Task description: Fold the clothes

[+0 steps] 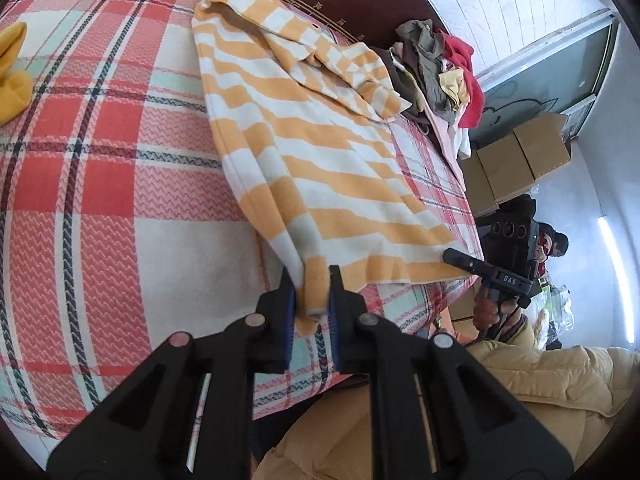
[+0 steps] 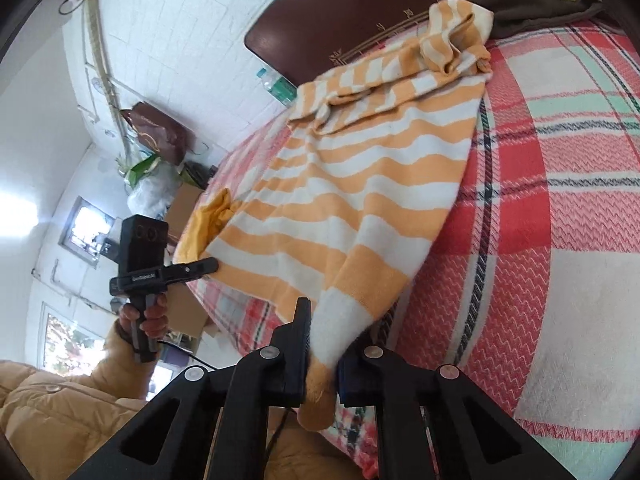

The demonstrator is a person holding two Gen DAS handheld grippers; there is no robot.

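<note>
Lying spread across a red, white and pale-green plaid bed cover (image 1: 120, 168), the orange-and-white striped sweater (image 1: 304, 152) runs from the dark brown headboard (image 2: 360, 12) down to the near edge of the bed. Its body is mostly flat, with broad wavy stripes across it. The upper end is bunched: a sleeve with a checked pattern is folded loosely over the chest, and the fabric there shows deep wrinkles.

The left gripper (image 1: 314, 296) is closed narrowly on one bottom corner of the sweater, at the bed edge. The cloth is gathered into a thick fold between the blue pads (image 1: 289, 300), and the hem hangs below them.

The right gripper (image 2: 324, 364) is clamped on the other bottom corner. A white-and-orange band of the hem is pinched between its jaws, and the orange tip sticks out below. In the left wrist view this gripper appears at the far hem corner, its finger touching the cloth.

The hem between the two corners lies along the bed edge with a slight sag.

A yellow garment (image 1: 14, 72) lies on the cover, well apart from the sweater on its left side. A pile of mixed clothes (image 1: 436, 72), olive, red and cream, sits near the headboard, just beside the bunched sleeve. Cardboard boxes (image 1: 516, 156) stand on the floor beyond the bed.
</note>
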